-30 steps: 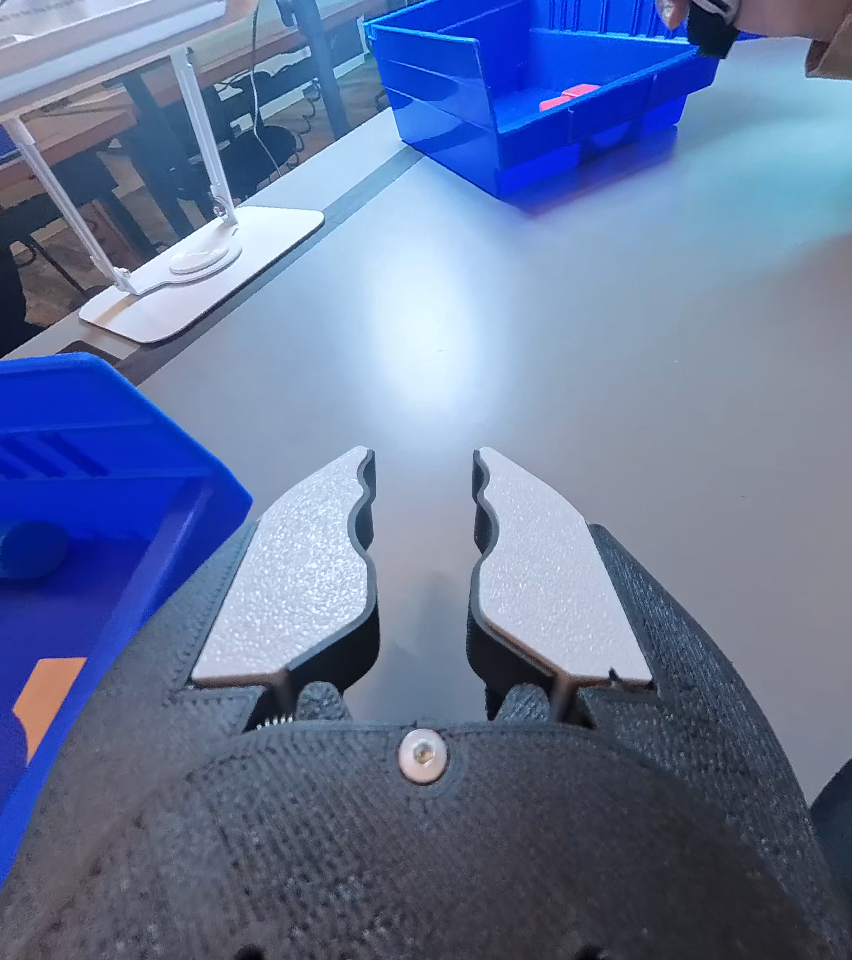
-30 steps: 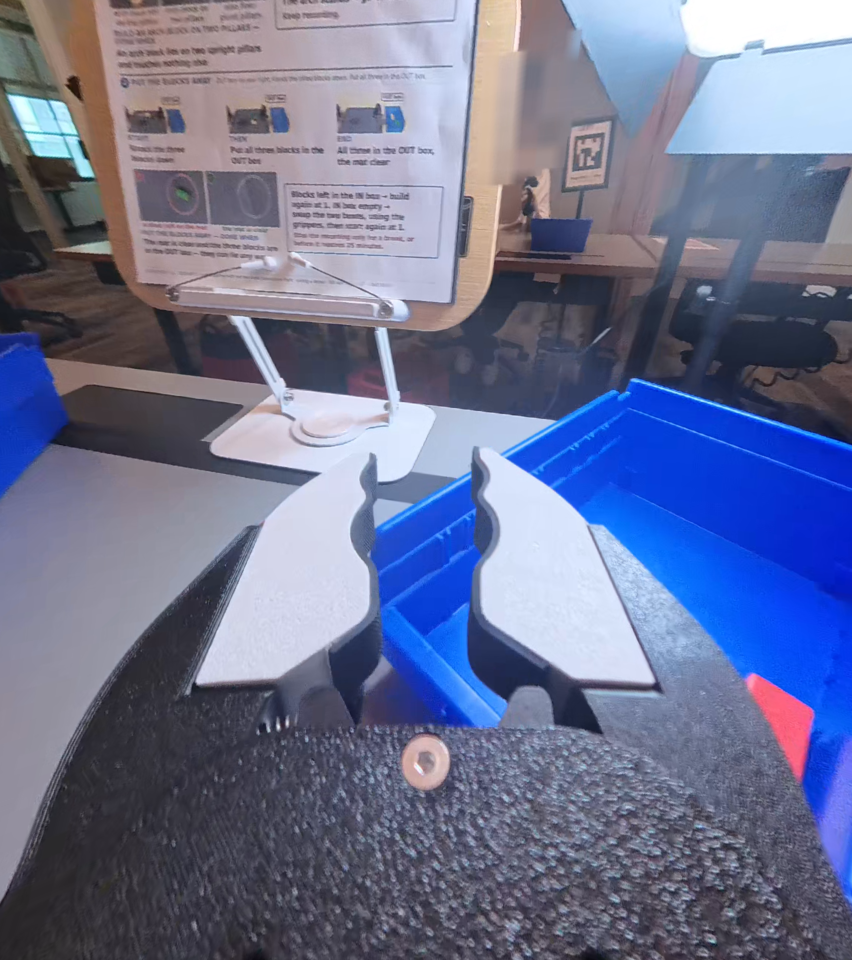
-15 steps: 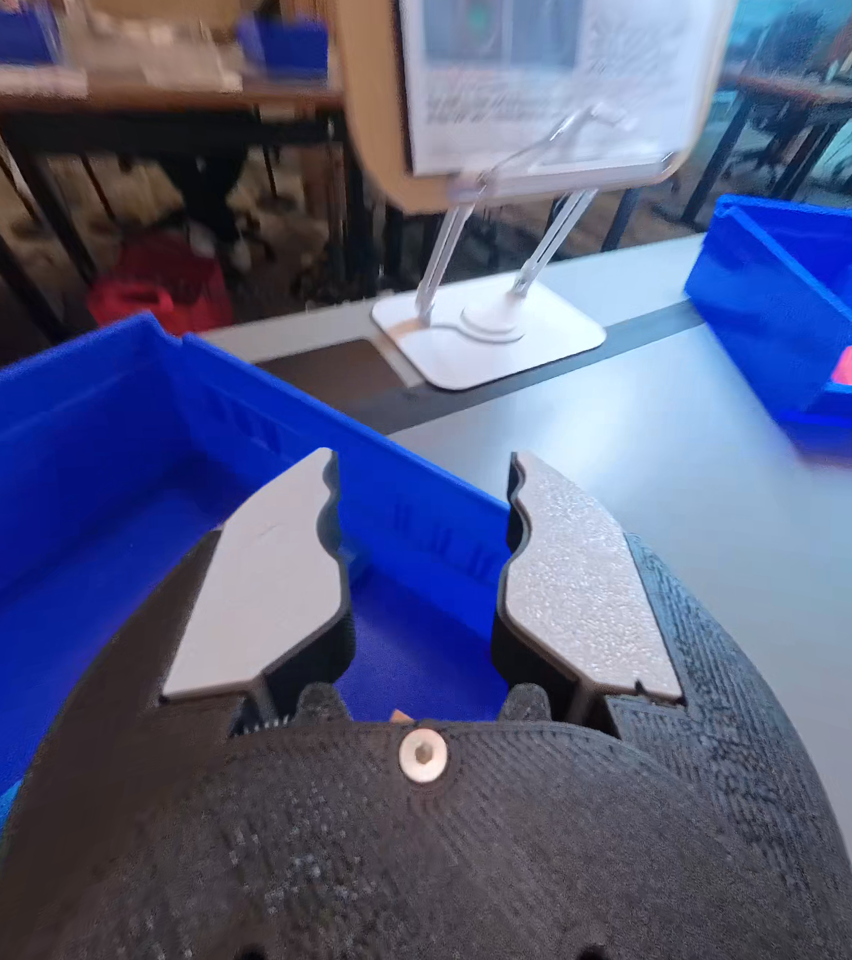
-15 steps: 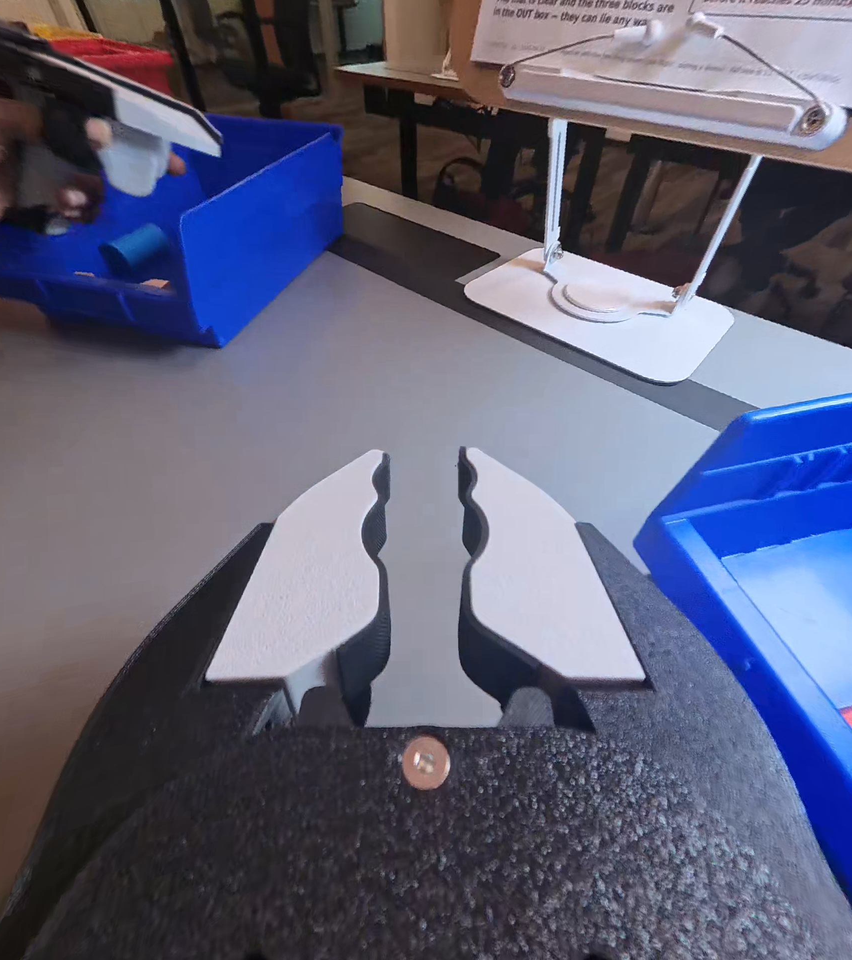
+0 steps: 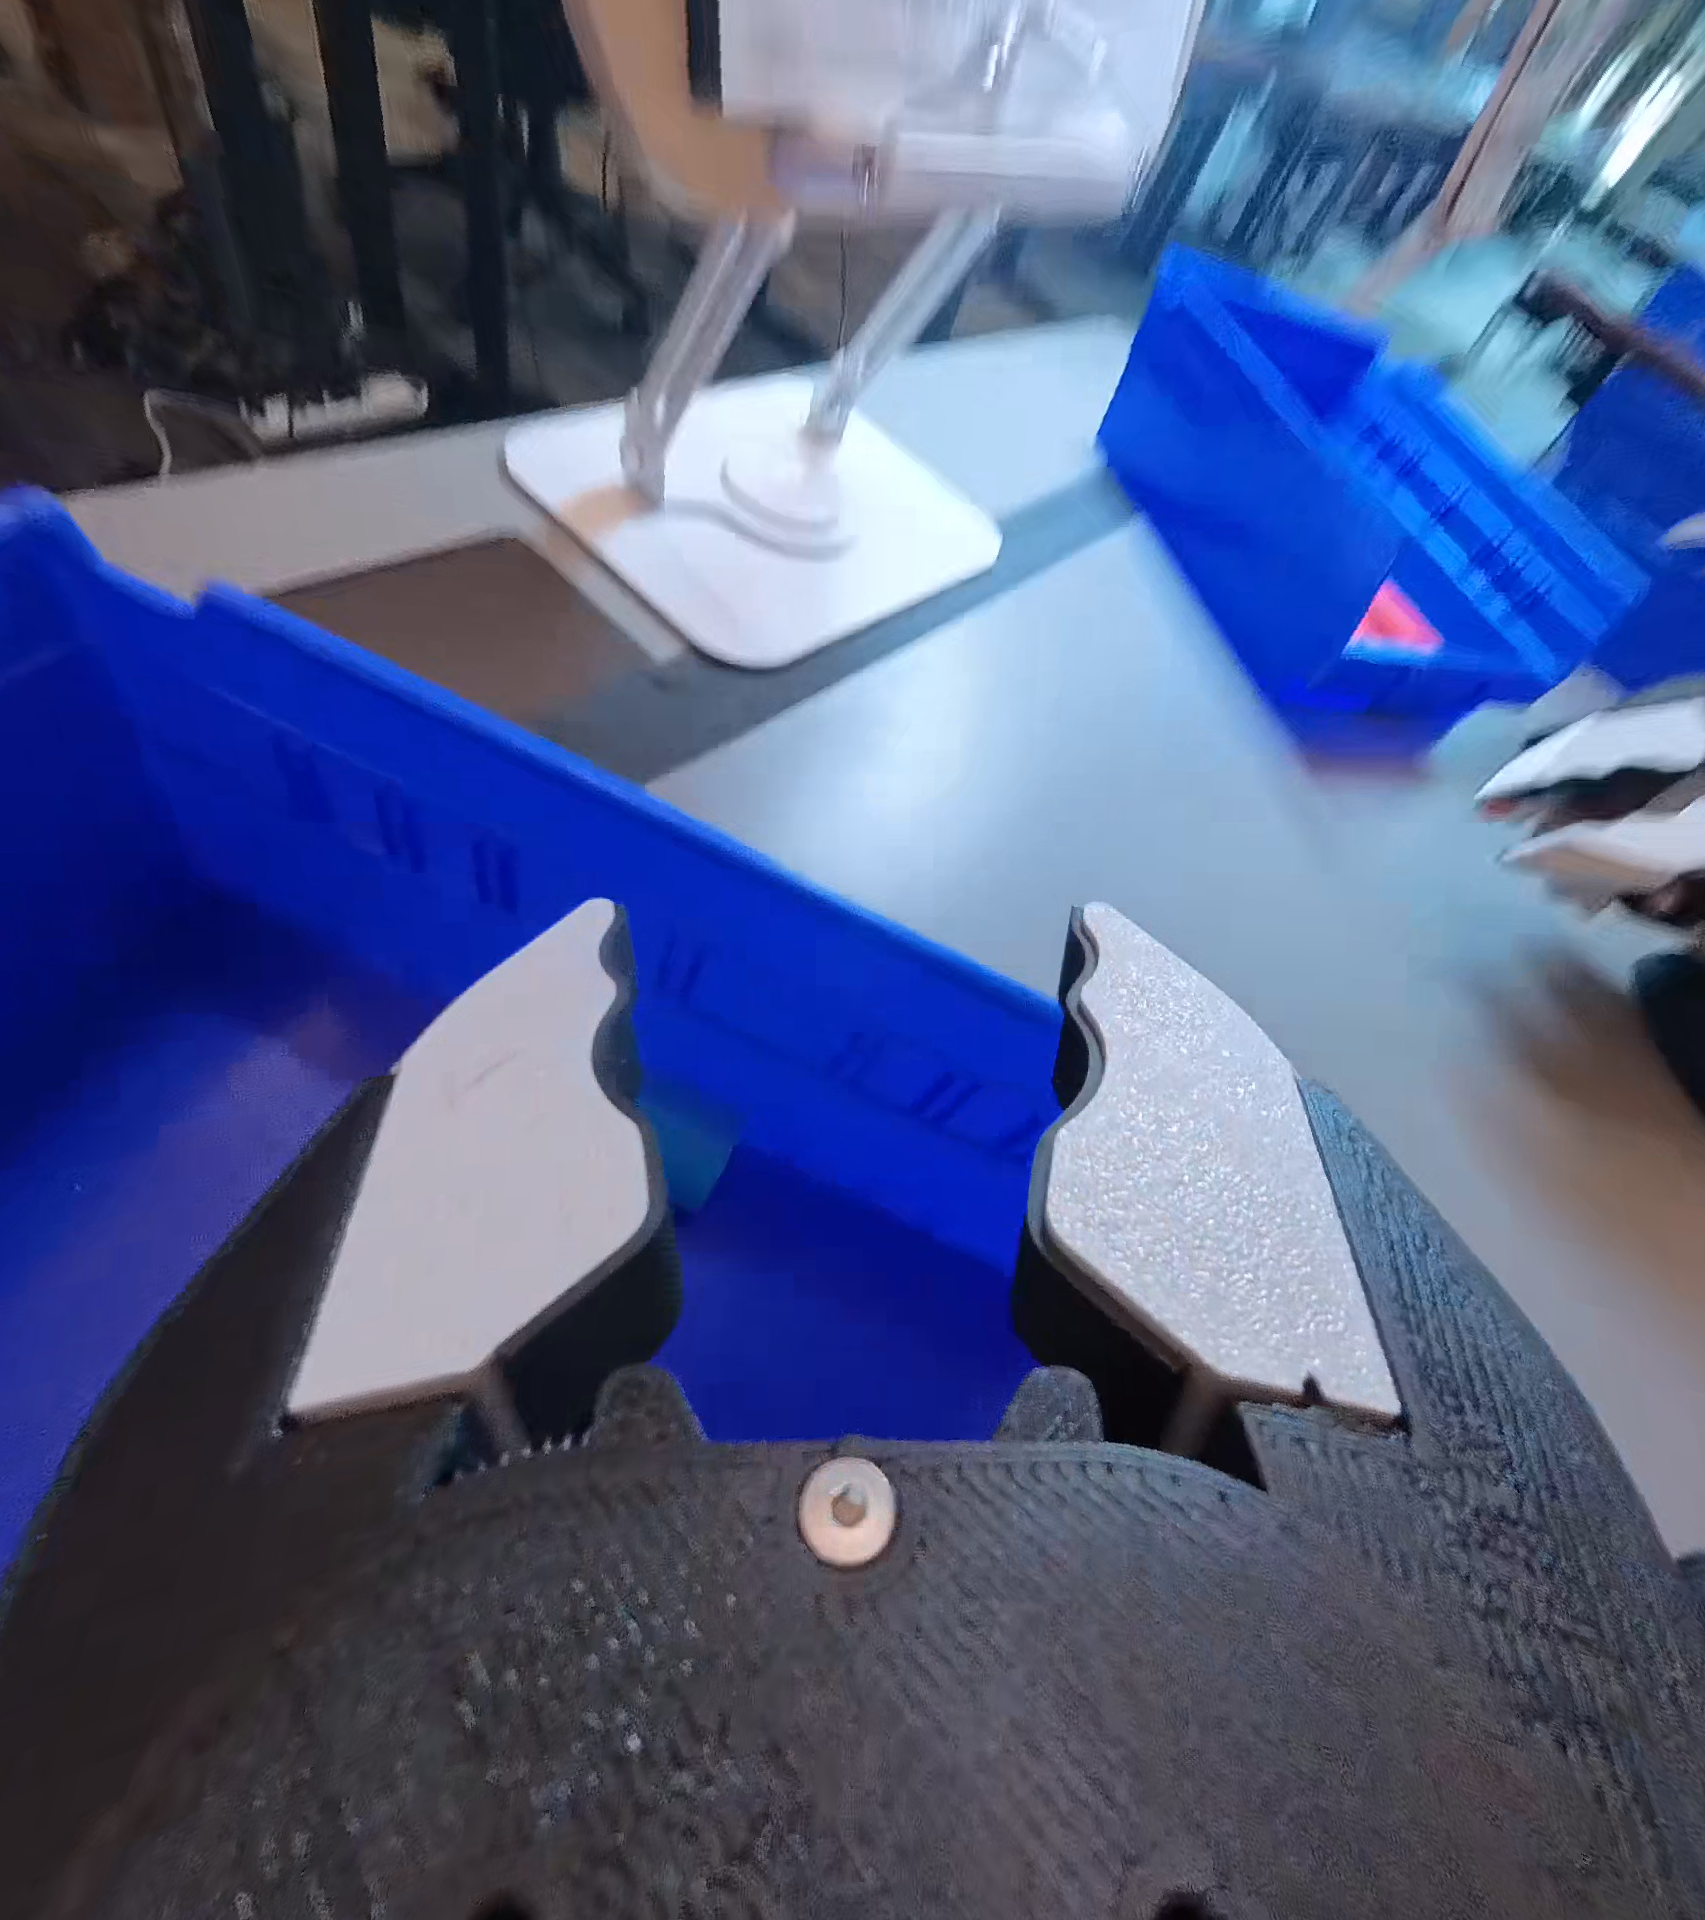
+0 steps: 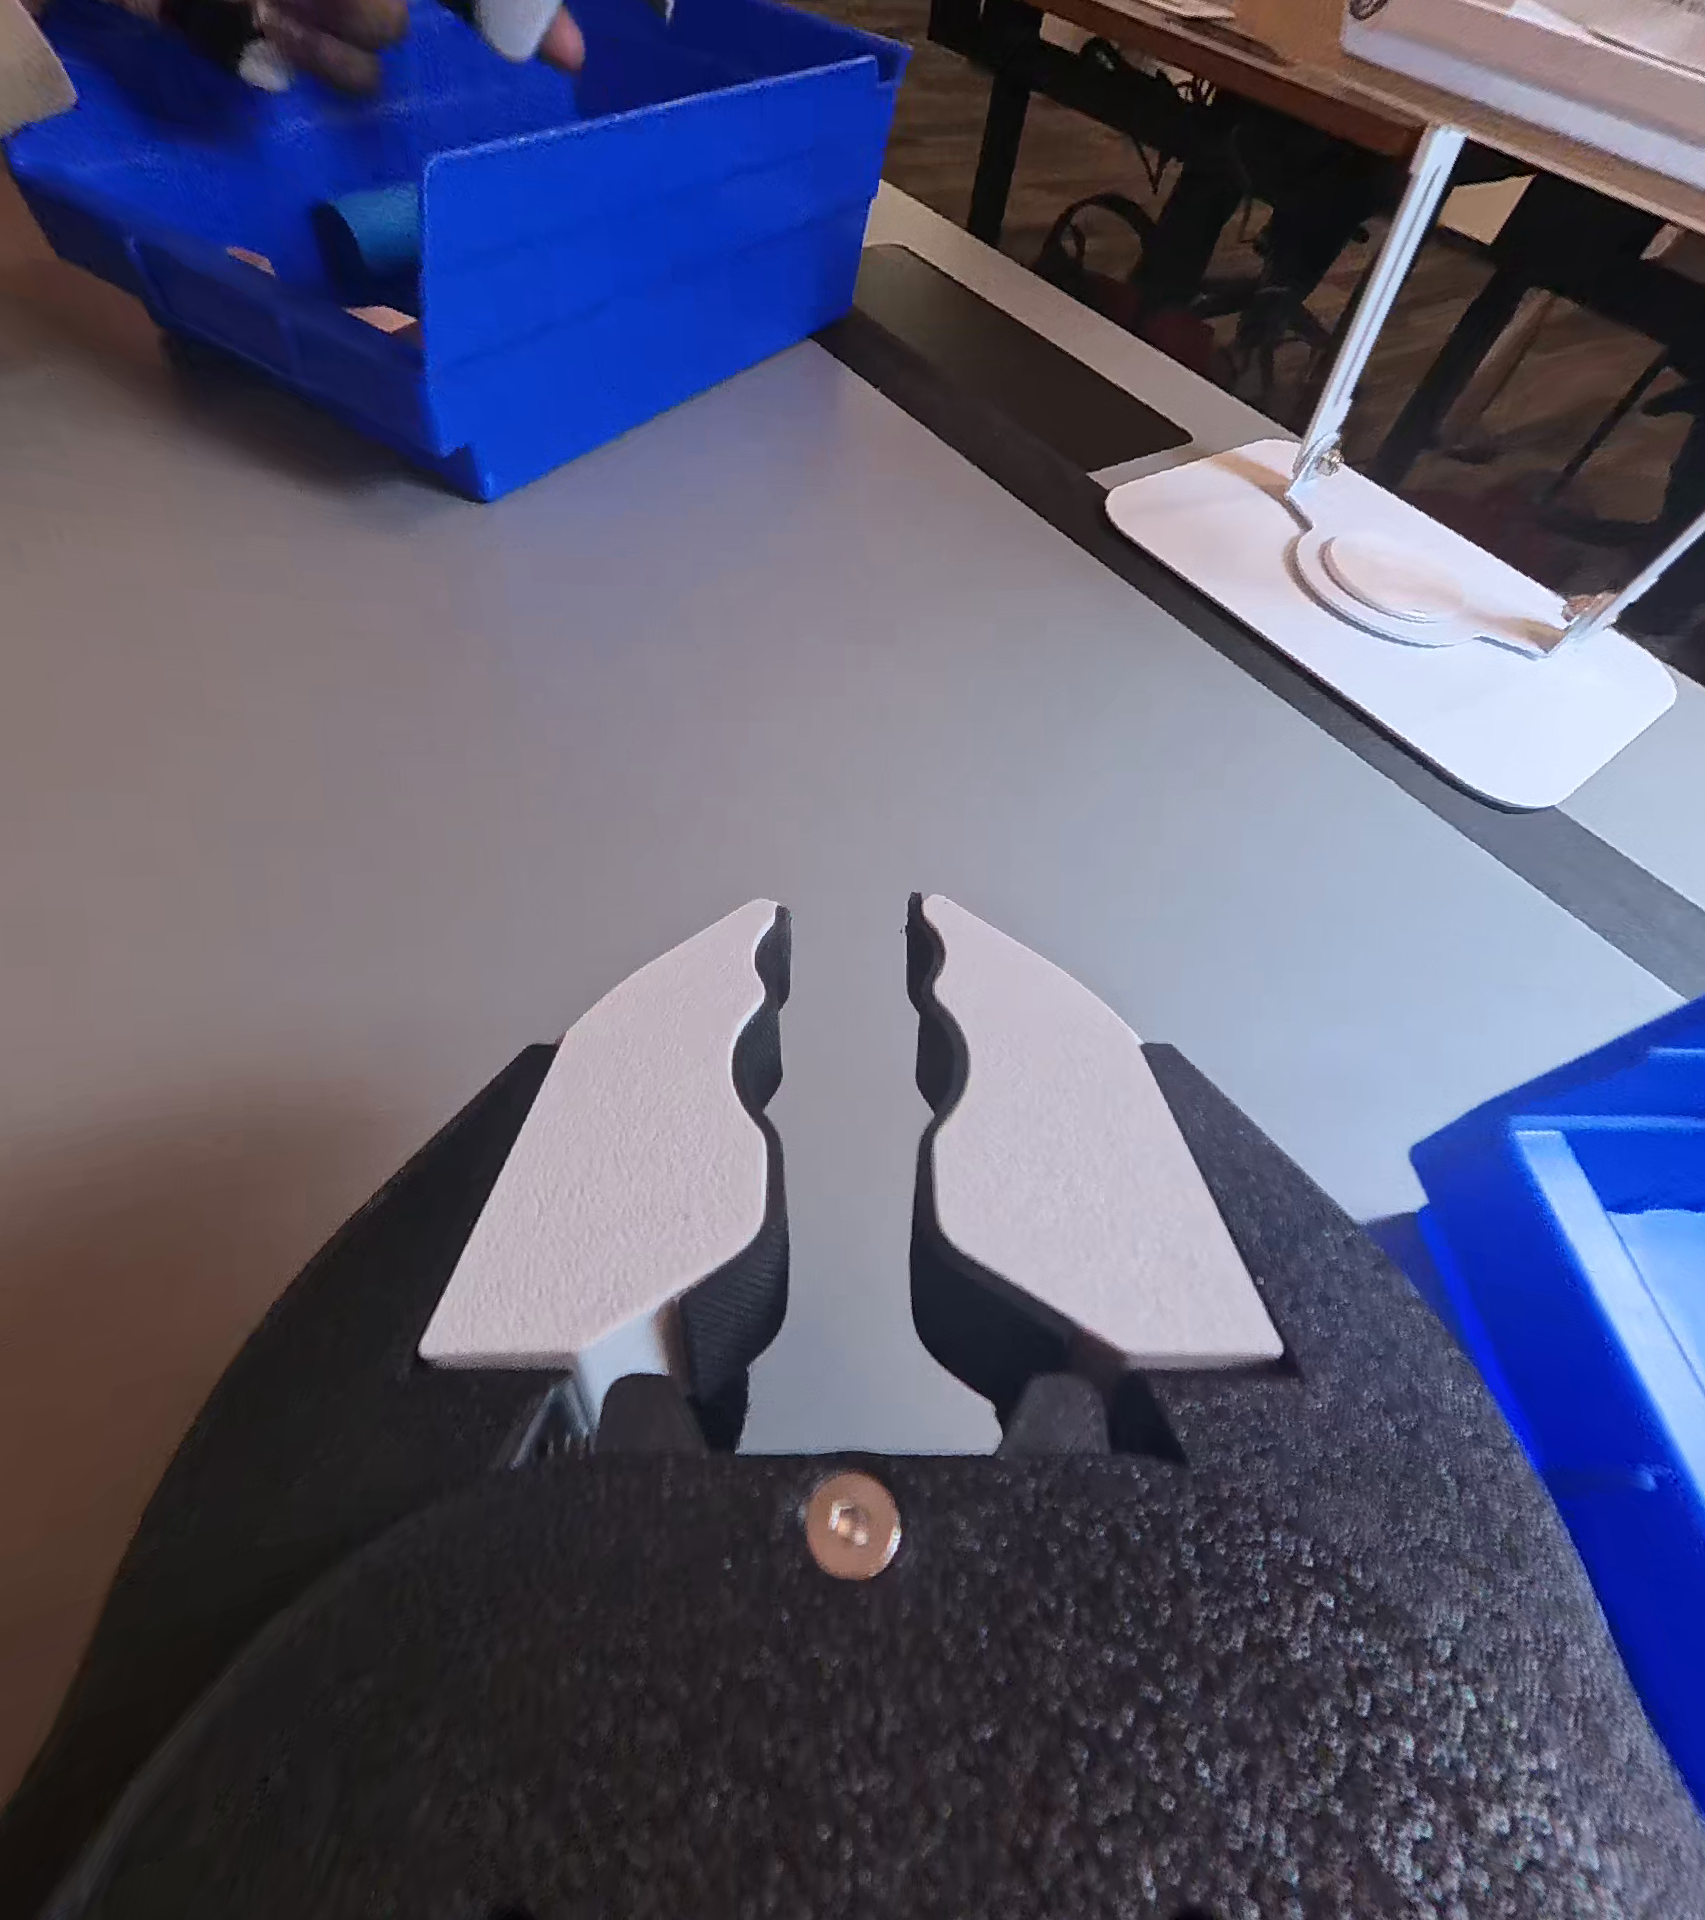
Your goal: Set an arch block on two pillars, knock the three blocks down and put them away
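Compared with a moment earlier, the left gripper (image 5: 848, 925) has spread wider and sits deeper over the near blue bin (image 5: 557, 790), holding nothing. The right gripper (image 6: 848, 914) has swung off its bin (image 6: 1606, 1351); its fingers are narrowly apart and empty. Two bins total. One blue cylinder block (image 6: 375, 234) lies upper left in the right wrist view; one red block (image 5: 1393, 629) is in the far bin.

Two blue bins (image 6: 619, 281) (image 6: 1637, 1351), two claws (image 6: 848, 914) (image 5: 848, 925), one white stand (image 6: 1388, 634), one blue cylinder (image 6: 375, 234), one red block (image 5: 1393, 634).
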A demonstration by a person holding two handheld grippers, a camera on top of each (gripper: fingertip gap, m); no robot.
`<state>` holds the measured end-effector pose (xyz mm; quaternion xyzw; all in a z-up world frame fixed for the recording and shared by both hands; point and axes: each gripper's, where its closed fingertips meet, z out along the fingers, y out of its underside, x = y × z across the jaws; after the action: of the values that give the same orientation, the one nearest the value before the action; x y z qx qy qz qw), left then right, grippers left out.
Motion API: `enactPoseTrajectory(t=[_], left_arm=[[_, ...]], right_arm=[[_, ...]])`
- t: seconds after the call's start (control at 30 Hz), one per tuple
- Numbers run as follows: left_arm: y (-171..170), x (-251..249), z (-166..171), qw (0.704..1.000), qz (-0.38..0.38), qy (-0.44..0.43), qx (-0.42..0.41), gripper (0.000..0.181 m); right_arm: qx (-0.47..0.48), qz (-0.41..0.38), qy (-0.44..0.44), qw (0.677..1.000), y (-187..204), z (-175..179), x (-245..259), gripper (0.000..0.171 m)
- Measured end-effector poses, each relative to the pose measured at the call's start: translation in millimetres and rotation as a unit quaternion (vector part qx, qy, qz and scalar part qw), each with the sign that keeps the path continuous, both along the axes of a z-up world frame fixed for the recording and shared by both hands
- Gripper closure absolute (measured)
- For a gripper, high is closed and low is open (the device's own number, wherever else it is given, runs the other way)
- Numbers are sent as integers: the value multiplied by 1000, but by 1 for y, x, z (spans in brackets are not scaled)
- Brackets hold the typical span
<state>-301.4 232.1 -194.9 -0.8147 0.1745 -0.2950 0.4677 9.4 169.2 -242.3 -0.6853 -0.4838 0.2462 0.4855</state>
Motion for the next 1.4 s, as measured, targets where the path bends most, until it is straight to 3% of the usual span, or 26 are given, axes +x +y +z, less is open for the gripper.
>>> enactPoseTrajectory(t=[0.07,0.13,0.3,0.6,0.83,0.97,1.03,1.27,1.4], left_arm=[[4,-16,25,997,40,-52,37,113],[4,-35,31,995,75,-47,51,117],[0,-46,-32,984,74,158,-35,95],[-4,-19,-121,947,-25,284,-148,68],[6,-3,-116,958,-20,265,-104,103],[18,-20,-109,961,44,257,-89,176],[20,-23,-103,963,58,250,-79,181],[33,-34,-74,961,121,248,-19,179],[38,-31,-51,956,113,270,19,134]], right_arm=[[-5,6,-8,1000,-2,-5,-2,150],[-10,12,-19,1000,-3,-10,-3,150],[-25,30,-38,999,-9,-21,-7,150],[-31,52,-60,996,-17,-30,-10,150],[-33,61,-81,994,-21,-38,-10,150],[-21,63,-102,993,-21,-42,-9,150],[-19,65,-110,992,-21,-44,-9,150],[-24,71,-121,990,-24,-50,-9,150],[-40,75,-121,989,-25,-55,-10,150]])
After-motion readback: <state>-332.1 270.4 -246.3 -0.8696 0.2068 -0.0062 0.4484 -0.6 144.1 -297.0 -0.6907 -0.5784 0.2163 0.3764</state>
